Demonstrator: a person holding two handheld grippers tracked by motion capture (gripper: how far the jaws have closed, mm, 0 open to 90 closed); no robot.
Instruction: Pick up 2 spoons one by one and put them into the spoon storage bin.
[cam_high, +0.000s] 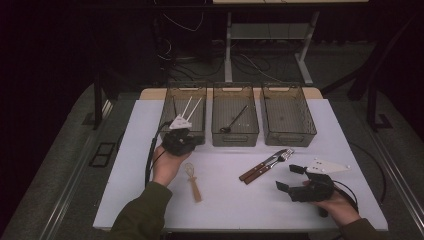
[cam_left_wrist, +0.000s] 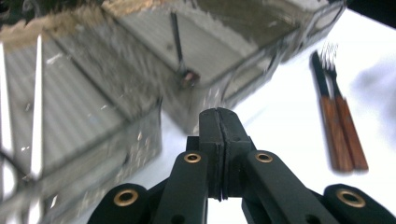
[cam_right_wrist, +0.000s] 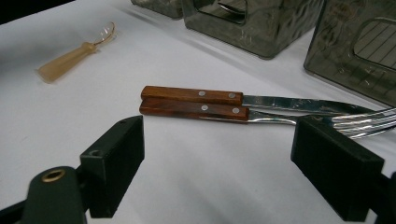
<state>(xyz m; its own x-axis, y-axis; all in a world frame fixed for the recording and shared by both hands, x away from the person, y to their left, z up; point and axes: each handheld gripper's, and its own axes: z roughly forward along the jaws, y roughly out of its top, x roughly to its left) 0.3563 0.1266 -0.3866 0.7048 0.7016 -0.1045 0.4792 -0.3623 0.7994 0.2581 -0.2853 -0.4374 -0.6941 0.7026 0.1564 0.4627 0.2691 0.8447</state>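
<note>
Meanwhile the left gripper (cam_high: 186, 141), jaws pressed together and empty, hovers by the left bin (cam_high: 183, 107); the right gripper (cam_high: 291, 177) gapes before the knife (cam_right_wrist: 243, 99) and fork (cam_right_wrist: 261, 115) near the table's (cam_high: 225, 200) front-right edge.

Knife (cam_right_wrist: 243, 99) and fork (cam_right_wrist: 261, 117): matching pair, brown riveted wooden handles, steel blade and tines. Lying flat side by side, touching along handles, on white worktop (cam_high: 225, 200). In high view pair sits right of centre, handles toward 8 o'clock, tips toward 2 o'clock, near front of middle and right bins (cam_high: 287, 115). Knife on far side, fork on near side. Right gripper (cam_high: 289, 177) at 4 o'clock of pair, fingers (cam_right_wrist: 114, 163) wide apart, not touching.
</note>
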